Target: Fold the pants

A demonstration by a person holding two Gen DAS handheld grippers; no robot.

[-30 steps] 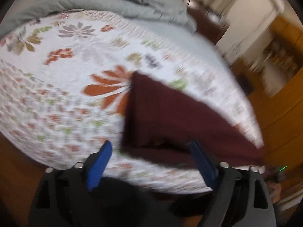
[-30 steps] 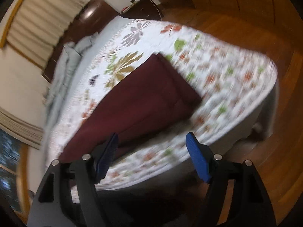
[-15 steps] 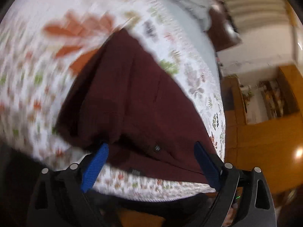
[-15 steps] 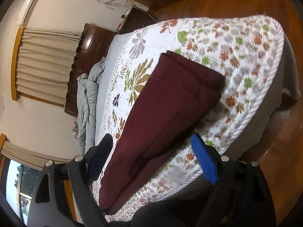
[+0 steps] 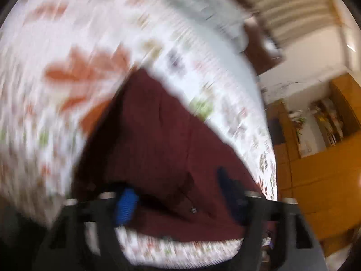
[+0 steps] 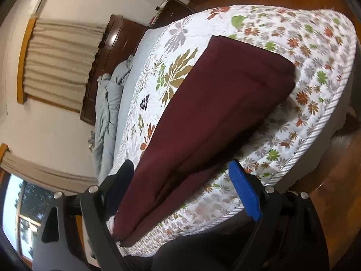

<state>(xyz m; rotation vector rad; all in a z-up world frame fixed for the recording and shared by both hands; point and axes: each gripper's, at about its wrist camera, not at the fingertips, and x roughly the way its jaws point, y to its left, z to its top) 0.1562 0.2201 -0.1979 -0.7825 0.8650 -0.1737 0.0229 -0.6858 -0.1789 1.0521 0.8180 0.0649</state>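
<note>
Dark maroon pants (image 6: 214, 113) lie folded lengthwise on a floral quilt (image 6: 315, 52) near the bed's foot edge. In the blurred left wrist view the pants (image 5: 162, 149) fill the lower middle. My left gripper (image 5: 178, 201) is open, its blue fingers either side of the pants' near end, close above the cloth. My right gripper (image 6: 180, 187) is open over the pants' other end, holding nothing.
A grey duvet (image 6: 106, 110) is bunched at the head of the bed by a dark wooden headboard (image 6: 106, 52). Wooden floor (image 6: 334, 180) surrounds the bed. Wooden cabinets (image 5: 315, 180) stand at the right in the left wrist view.
My left gripper has moved in lower over the pants' near end, with motion blur. My right gripper has swung closer to the pants along the bed edge. Both stay open.
</note>
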